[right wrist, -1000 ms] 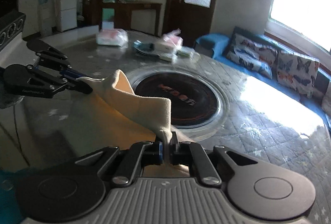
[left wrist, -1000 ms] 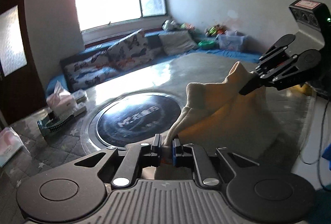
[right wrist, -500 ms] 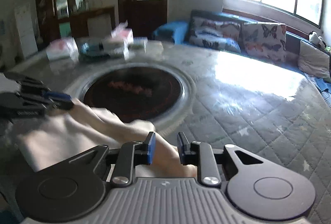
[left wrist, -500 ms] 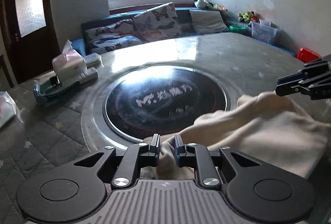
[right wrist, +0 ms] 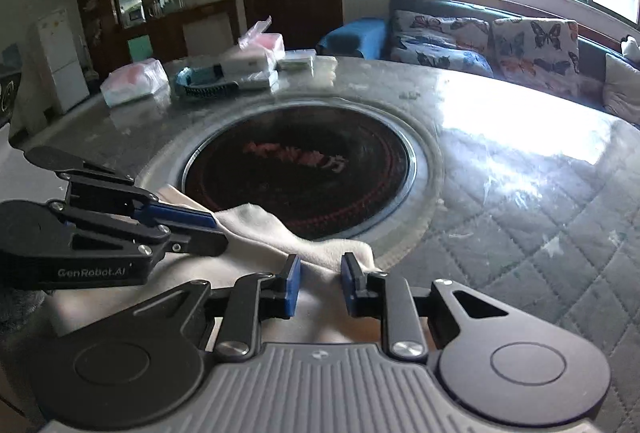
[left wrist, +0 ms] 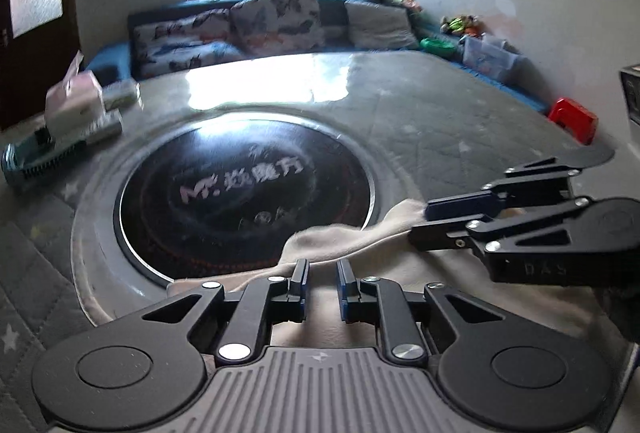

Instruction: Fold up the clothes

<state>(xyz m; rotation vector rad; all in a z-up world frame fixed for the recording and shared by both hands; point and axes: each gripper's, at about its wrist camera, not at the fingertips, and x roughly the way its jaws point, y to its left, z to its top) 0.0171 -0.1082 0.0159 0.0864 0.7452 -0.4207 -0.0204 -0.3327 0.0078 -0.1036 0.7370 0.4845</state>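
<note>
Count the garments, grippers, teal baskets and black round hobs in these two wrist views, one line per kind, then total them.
Cream garment: 1
Grippers: 2, the left gripper and the right gripper
Teal basket: 1
Black round hob: 1
Total: 5

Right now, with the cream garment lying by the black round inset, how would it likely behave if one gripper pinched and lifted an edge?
Probably floppy: the cream garment lies in soft ripples and a rolled edge, so only the pinched part would rise. Likely light, being thin fabric. On the glossy table it may slide rather than stay put.
</note>
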